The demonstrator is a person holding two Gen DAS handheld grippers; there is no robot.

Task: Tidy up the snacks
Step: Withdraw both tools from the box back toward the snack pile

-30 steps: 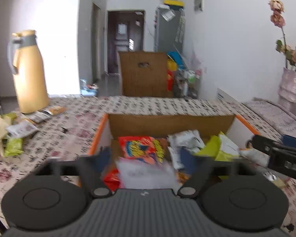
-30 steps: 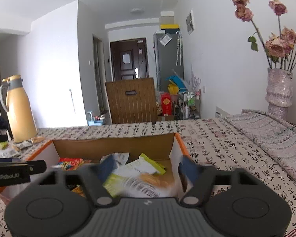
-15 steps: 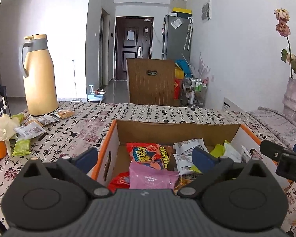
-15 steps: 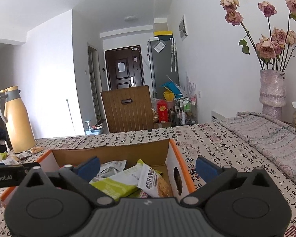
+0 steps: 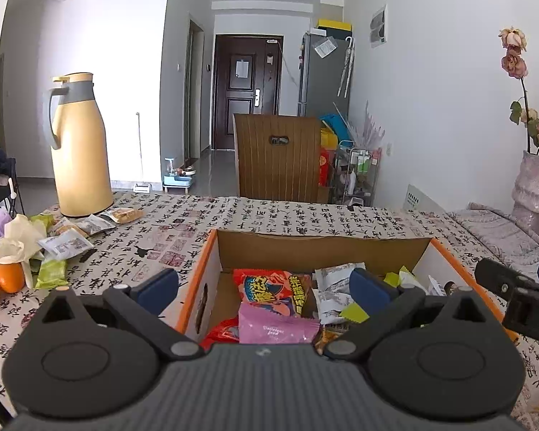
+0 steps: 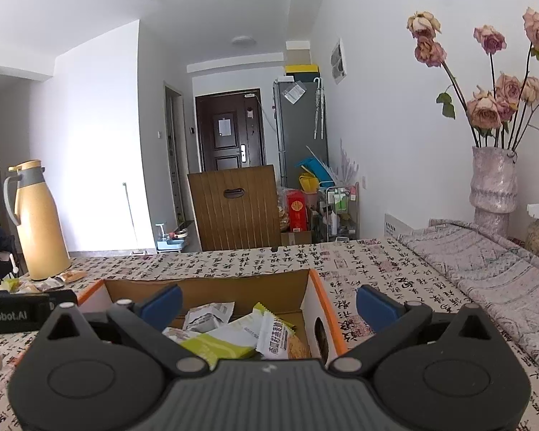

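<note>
Jaws of left gripper (image 5: 264,283) and right gripper (image 6: 267,303) released, empty, above cardboard box (image 5: 323,249) holding dropped snacks (image 5: 273,287). Judged next: fetch loose packets (image 5: 66,246) beside thermos (image 5: 79,143), approaching low across tabletop (image 5: 269,215).

Yellow thermos jug (image 5: 79,143) stands far left on the table (image 5: 269,219). Vase (image 6: 494,185) of dried roses (image 6: 485,107) right, wooden chair (image 5: 278,161) behind.

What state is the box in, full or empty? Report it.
Partly full. The open-topped box holds loose snack packets, among them a red one and a purple one, but its inner back wall still shows bare above them.
</note>
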